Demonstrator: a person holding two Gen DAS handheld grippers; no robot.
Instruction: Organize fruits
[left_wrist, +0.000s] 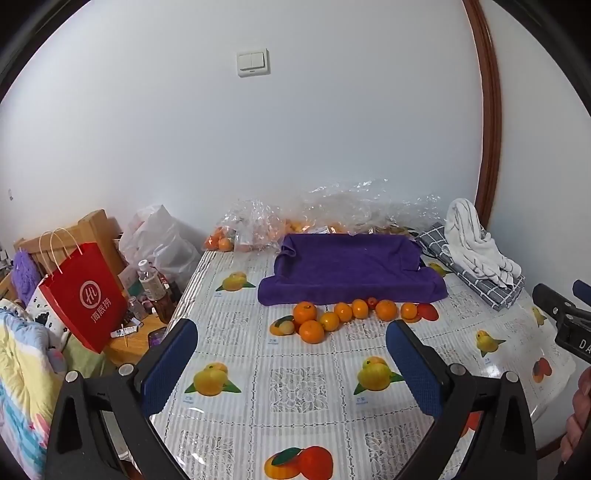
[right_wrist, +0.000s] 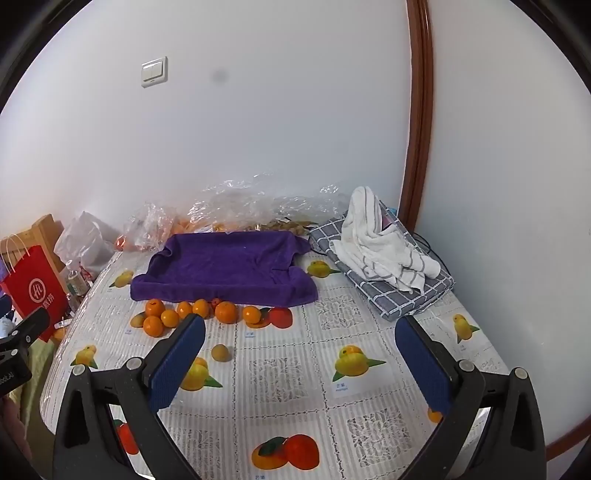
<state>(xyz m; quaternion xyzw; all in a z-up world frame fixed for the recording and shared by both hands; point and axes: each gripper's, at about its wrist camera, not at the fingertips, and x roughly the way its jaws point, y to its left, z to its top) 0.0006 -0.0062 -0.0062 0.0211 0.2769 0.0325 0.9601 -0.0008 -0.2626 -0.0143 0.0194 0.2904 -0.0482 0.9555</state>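
Several oranges (left_wrist: 312, 330) lie in a loose row on the patterned tablecloth, just in front of a purple towel-lined tray (left_wrist: 347, 266); they also show in the right wrist view (right_wrist: 226, 312) before the tray (right_wrist: 225, 262). A tiny red fruit (left_wrist: 372, 302) sits among them. A small yellowish fruit (right_wrist: 221, 352) lies apart, nearer the right gripper. My left gripper (left_wrist: 291, 350) is open and empty, short of the oranges. My right gripper (right_wrist: 301, 350) is open and empty above the cloth.
Clear plastic bags with more oranges (left_wrist: 255, 225) lie behind the tray by the wall. A white towel on a grey checked cloth (right_wrist: 384, 258) sits at back right. A red paper bag (left_wrist: 85, 295) and bottles (left_wrist: 155, 288) stand off the table's left edge.
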